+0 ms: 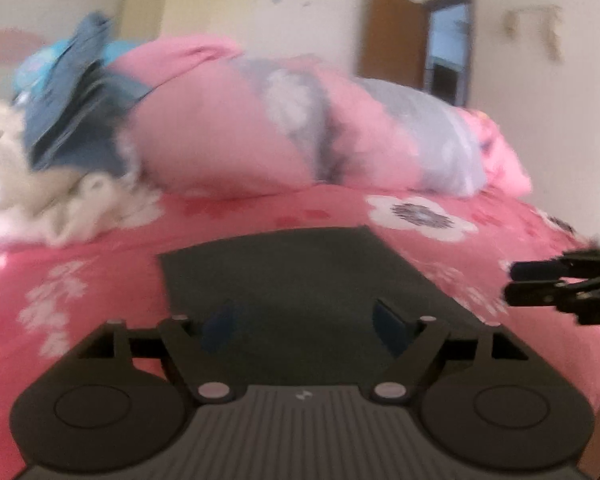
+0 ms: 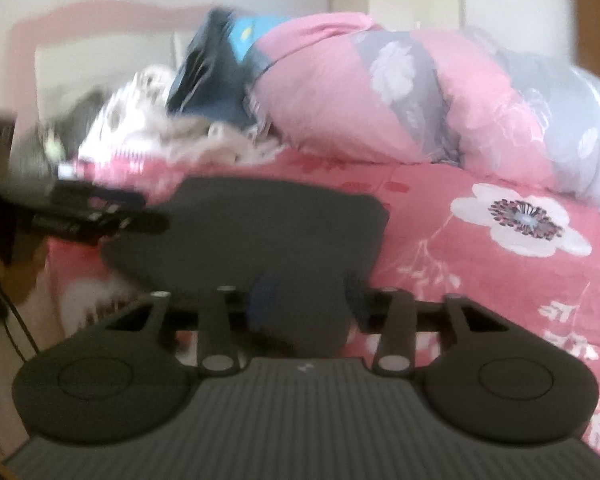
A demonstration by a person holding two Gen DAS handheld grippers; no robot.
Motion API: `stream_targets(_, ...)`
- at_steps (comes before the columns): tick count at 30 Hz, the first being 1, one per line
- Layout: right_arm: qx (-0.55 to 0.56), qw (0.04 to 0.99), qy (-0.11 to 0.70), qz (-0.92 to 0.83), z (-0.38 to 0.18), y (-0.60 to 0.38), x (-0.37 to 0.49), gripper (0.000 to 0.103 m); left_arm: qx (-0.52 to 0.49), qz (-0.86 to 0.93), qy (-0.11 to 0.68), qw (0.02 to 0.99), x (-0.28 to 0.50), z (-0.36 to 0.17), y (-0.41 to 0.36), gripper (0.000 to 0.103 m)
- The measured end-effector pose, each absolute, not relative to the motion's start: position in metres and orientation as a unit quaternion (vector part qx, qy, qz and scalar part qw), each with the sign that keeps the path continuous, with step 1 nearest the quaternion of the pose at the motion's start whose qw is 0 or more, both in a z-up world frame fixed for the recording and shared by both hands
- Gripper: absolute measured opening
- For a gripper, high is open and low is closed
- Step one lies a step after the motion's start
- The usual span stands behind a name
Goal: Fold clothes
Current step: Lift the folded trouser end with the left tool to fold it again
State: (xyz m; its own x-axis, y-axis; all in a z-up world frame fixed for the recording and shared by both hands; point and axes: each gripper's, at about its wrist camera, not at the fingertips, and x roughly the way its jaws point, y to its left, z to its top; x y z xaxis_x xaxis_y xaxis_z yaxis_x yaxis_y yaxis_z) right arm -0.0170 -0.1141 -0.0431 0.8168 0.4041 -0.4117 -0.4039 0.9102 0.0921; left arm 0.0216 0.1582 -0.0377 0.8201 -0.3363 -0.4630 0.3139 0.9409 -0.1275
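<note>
A dark grey folded garment (image 1: 300, 276) lies flat on the pink flowered bedsheet (image 1: 100, 280); it also shows in the right wrist view (image 2: 260, 232). My left gripper (image 1: 306, 326) is open just above the garment's near edge, blue pads wide apart. My right gripper (image 2: 304, 304) hovers over the garment's near edge with its fingers fairly close together and nothing clearly clamped. The right gripper shows at the right edge of the left wrist view (image 1: 540, 284). The left gripper shows at the left of the right wrist view (image 2: 100, 212).
A rolled pink and grey quilt (image 1: 300, 120) lies across the back of the bed. Blue denim clothes (image 1: 76, 120) and a cream fluffy garment (image 1: 40, 200) are piled at the back left. A brown door (image 1: 388, 32) stands open behind. The frames are motion-blurred.
</note>
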Motion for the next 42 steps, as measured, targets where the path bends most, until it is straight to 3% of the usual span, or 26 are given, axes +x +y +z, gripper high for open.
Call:
stream_targets(5, 0.152, 0.917, 0.282, 0.238, -0.047, -0.142, 0.029, 0.067, -0.128, -0.147, 0.322, 0.926, 0.055, -0.041, 0.199, 0.083)
stream_targets(9, 0.246, 0.874, 0.347, 0.232, -0.067, -0.157, 0.061, 0.071, -0.156, -0.137, 0.358, 0.91, 0.073, -0.047, 0.212, 0.084)
stream_targets(18, 0.402, 0.782, 0.429, 0.209, -0.11, -0.179, 0.107, 0.074, -0.116, -0.125, 0.408, 0.897, 0.093, -0.06, 0.197, 0.084)
stream_targets(33, 0.39, 0.767, 0.451, 0.237, -0.109, -0.146, 0.159, 0.092, -0.068, -0.124, 0.416, 0.898, 0.093, -0.061, 0.183, 0.086)
stream_targets(42, 0.385, 0.766, 0.449, 0.25, -0.11, -0.142, 0.165, 0.093, -0.055, -0.126, 0.419, 0.897, 0.092, -0.061, 0.179, 0.087)
